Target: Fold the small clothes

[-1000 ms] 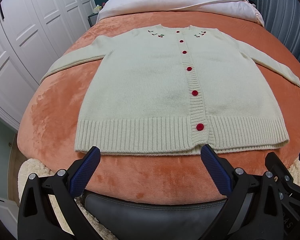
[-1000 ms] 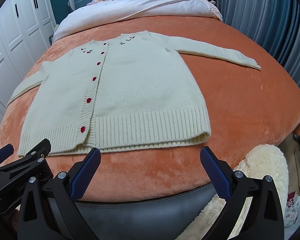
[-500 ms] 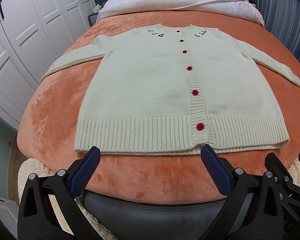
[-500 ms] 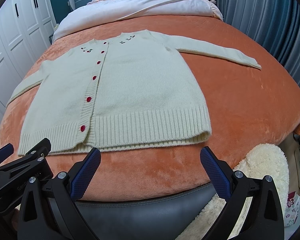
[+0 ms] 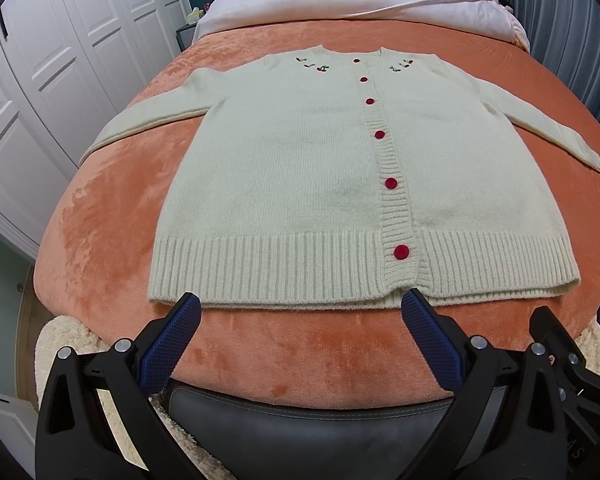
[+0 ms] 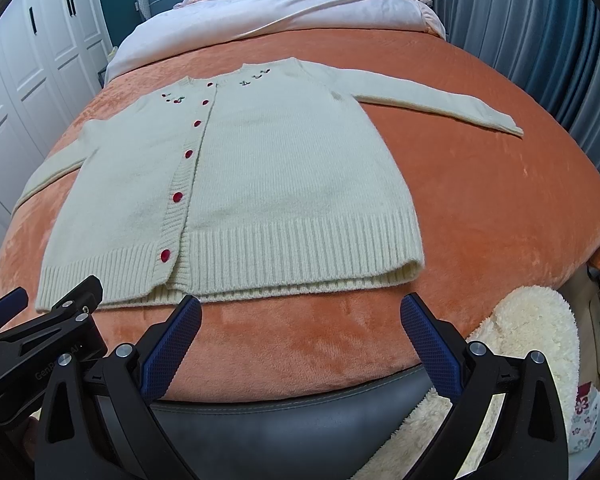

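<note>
Cardigan [image 5: 300, 184]: flat on bed [image 5: 100, 220], hem just beyond both tongs.
Left tongs [image 5: 300, 312]: apart, empty.
Right tongs [image 6: 300, 312]: apart, empty.
Right view only: floral item [image 6: 586, 416], near right.

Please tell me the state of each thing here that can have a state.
cardigan: unfolded, flat, buttoned, sleeves spread
left gripper: open, holds nothing
right gripper: open, holds nothing
wardrobe doors: closed
orange blanket: spread over the bed
</note>
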The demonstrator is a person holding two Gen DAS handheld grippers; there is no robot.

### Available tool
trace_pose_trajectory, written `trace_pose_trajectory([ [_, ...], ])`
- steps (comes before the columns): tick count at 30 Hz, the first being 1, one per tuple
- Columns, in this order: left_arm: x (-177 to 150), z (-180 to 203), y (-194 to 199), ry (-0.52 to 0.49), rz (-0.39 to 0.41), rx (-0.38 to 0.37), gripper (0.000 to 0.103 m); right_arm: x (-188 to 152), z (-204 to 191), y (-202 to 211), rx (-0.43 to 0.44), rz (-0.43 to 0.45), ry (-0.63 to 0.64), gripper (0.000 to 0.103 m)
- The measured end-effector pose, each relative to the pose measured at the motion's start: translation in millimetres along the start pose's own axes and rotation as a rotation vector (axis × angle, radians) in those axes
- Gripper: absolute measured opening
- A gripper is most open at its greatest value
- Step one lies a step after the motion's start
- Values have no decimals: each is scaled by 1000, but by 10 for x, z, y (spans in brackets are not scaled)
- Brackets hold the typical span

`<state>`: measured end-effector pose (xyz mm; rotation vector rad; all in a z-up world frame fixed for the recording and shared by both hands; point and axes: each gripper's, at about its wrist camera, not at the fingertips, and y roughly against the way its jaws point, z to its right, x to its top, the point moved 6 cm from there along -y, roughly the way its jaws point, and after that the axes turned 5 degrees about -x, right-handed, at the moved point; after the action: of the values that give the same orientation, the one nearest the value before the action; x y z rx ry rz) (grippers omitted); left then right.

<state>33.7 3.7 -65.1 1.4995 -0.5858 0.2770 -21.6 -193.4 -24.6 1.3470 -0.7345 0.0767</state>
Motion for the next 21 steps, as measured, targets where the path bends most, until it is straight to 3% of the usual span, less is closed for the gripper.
trace_pose_trajectory([
  [13, -28, -5, -79, 10, -27, -9, 98, -26, 5, -55, 11, -17, -3, 98],
  [17, -17, -110, -191, 118, -81, -102, 98, 54, 131, -204, 82, -31, -46, 98],
  [21, 75, -439, -321, 270, -102, -144, 98, 396, 726, -501, 129, -10, -198, 98],
])
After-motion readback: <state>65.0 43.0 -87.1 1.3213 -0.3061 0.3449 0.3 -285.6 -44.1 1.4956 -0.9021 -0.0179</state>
